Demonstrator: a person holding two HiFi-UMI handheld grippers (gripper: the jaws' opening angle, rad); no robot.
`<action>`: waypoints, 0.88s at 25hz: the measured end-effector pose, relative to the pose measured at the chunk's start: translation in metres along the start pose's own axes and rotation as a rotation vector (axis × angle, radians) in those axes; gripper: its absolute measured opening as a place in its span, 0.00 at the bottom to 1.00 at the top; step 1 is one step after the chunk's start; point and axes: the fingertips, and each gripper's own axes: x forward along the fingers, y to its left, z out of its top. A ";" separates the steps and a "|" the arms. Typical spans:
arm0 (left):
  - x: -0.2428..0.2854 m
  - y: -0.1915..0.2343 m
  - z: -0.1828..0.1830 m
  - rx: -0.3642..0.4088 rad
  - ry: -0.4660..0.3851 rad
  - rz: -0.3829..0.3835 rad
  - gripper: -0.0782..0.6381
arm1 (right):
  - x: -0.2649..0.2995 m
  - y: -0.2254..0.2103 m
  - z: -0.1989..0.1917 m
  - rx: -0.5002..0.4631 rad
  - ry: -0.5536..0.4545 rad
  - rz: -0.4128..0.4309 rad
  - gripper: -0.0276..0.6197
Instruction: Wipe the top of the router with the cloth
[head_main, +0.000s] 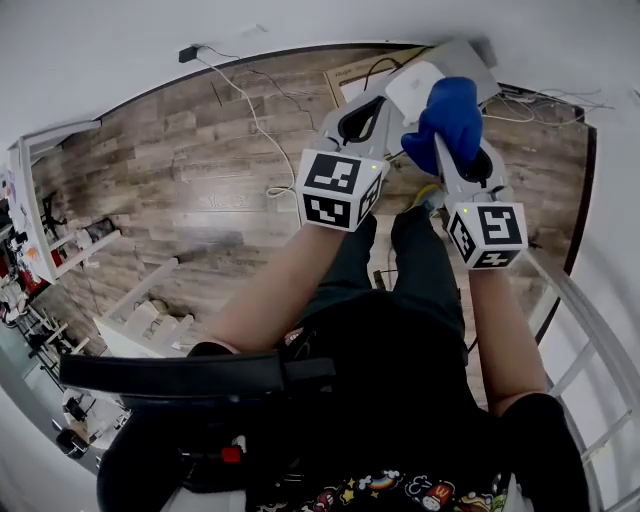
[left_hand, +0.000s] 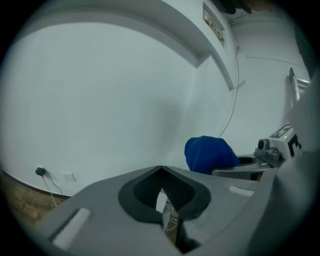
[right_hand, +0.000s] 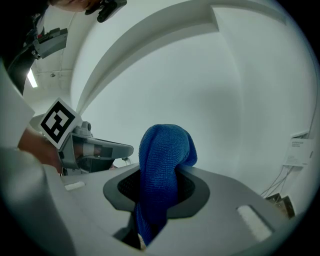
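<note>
Head view: 2 grippers are raised side by side above a wood-plank floor (head_main: 180, 180), the left gripper (head_main: 372, 105) just beside the right gripper (head_main: 441, 145), whose tips carry a bunched blue cloth (head_main: 450, 112). A flat white box (head_main: 420, 85) lies beyond the cloth; whether it is the router I cannot tell. Left gripper view: jaws pressed together at the tips, nothing between them, the cloth (left_hand: 209, 152) off to the right against a white wall (left_hand: 100, 100). Right gripper view: jaws pinch the cloth (right_hand: 165, 147), which stands up above them.
</note>
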 end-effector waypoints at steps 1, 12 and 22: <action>0.013 0.005 -0.008 -0.004 -0.006 0.008 0.11 | 0.011 -0.009 -0.009 -0.012 0.001 0.006 0.24; 0.157 0.068 -0.131 0.020 -0.035 0.023 0.11 | 0.136 -0.108 -0.149 -0.088 0.011 -0.018 0.24; 0.244 0.108 -0.204 0.064 -0.078 0.049 0.11 | 0.220 -0.143 -0.240 -0.162 0.101 -0.053 0.24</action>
